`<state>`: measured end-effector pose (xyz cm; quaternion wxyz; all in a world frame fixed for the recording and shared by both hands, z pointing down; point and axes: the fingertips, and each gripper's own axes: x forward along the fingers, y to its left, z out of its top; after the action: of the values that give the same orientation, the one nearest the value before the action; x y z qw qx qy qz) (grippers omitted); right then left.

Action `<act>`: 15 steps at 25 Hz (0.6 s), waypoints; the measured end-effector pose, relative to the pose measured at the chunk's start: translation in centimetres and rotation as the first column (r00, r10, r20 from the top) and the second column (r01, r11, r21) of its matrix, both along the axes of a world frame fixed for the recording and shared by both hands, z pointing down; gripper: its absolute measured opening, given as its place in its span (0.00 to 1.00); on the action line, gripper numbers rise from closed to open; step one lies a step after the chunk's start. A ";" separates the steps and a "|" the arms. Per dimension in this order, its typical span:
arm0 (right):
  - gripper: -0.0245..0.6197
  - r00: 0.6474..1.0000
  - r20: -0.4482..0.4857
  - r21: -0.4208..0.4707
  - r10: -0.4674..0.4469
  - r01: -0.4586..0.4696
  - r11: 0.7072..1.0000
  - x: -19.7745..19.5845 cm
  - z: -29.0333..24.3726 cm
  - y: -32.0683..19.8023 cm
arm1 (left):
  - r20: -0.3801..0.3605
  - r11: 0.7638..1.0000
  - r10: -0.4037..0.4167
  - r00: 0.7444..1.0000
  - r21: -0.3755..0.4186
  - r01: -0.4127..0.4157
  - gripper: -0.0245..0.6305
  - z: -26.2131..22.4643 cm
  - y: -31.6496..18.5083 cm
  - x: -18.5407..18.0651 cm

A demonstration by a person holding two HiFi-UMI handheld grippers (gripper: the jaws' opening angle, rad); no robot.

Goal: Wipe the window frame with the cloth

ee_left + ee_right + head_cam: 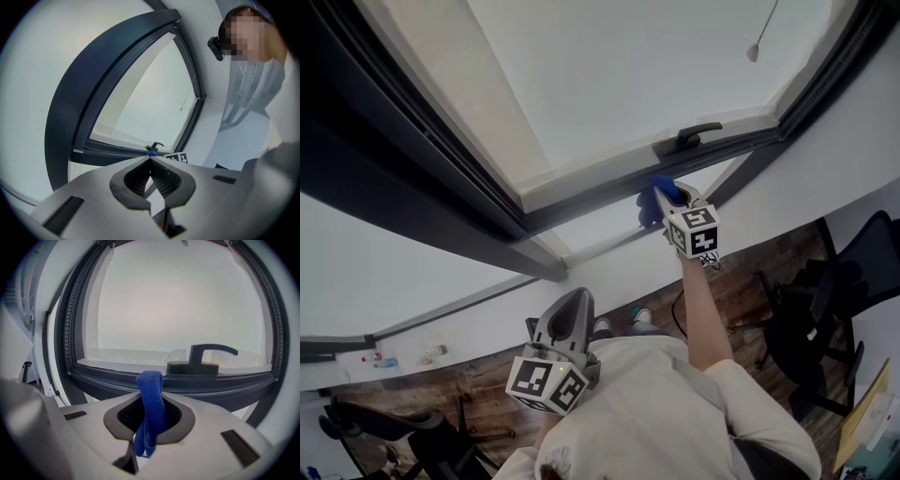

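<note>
A blue cloth [150, 413] is pinched in my right gripper [149, 401], its folded end sticking up past the jaws. In the head view the cloth [656, 199] is held up against the dark lower bar of the window frame [600, 192], just left of the black handle [696, 136]. The handle [202, 358] sits close ahead, slightly right, in the right gripper view. My left gripper [572, 323] hangs low near the person's chest, jaws closed with nothing between them [151, 169], pointing up at the window frame [112, 151].
Pale glass [628, 66] fills the opened sash. A white wall strip [441, 323] runs below the window. Down on the wooden floor stand black office chairs [825, 309] at the right and another [384, 427] at the lower left. A blind cord pull [754, 52] hangs at the top right.
</note>
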<state>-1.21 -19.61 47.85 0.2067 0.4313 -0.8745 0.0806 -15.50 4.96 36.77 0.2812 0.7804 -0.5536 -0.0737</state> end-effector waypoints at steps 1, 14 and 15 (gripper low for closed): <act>0.12 1.000 0.001 0.000 0.003 -0.003 1.000 0.1 0.0 -0.1 | 0.000 1.000 0.000 1.000 0.001 0.000 0.04 0.0 -0.1 0.0; 0.12 0.998 0.024 -0.005 0.062 -0.062 0.998 2.6 0.0 -1.4 | 0.009 1.000 0.003 1.000 -0.003 -0.003 0.04 0.0 -0.7 0.3; 0.12 0.997 0.026 -0.005 0.066 -0.066 0.998 2.8 0.0 -1.5 | 0.010 1.000 0.002 1.000 -0.005 -0.002 0.04 0.0 -0.7 0.4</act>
<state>1.59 -21.16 47.87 0.1934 0.4584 -0.8623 0.0947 -15.15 4.22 36.76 0.2804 0.7807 -0.5544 -0.0682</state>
